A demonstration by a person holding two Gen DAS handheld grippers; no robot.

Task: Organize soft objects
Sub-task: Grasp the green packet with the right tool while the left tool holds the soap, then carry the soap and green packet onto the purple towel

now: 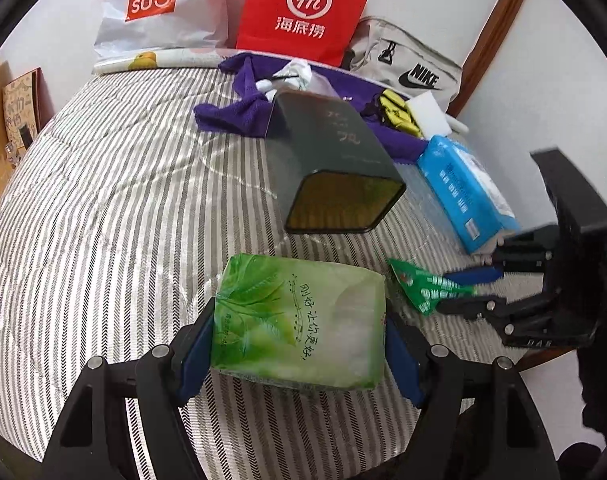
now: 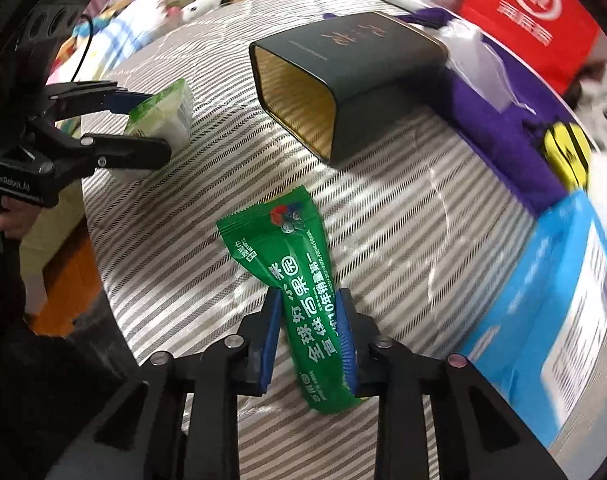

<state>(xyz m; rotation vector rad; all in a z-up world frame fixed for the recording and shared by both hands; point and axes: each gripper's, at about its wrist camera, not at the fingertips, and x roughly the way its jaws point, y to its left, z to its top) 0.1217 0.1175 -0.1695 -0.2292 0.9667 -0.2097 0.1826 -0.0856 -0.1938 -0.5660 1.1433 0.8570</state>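
My left gripper (image 1: 299,314) is shut on a green tissue pack (image 1: 295,340), its blue pads pressing both short sides just above the striped bedcover (image 1: 103,200). The right wrist view shows the same pack (image 2: 169,114) in that gripper (image 2: 155,124) at the left. My right gripper (image 2: 309,294) is shut on a green snack packet (image 2: 287,240), pinched near its lower half and pointing steeply down at the bed. In the left wrist view the packet (image 1: 419,286) sticks out of the right gripper (image 1: 447,292). A dark green box (image 1: 335,152) lies on its side, with its open mouth facing me.
A blue tissue pack (image 1: 463,188) lies right of the box. Behind it are a purple cloth (image 1: 231,108), a yellow item (image 1: 399,114) and a white sponge (image 1: 427,112). A red bag (image 1: 303,8), a white Miniso bag (image 1: 155,8) and a grey Nike bag (image 1: 407,64) line the wall.
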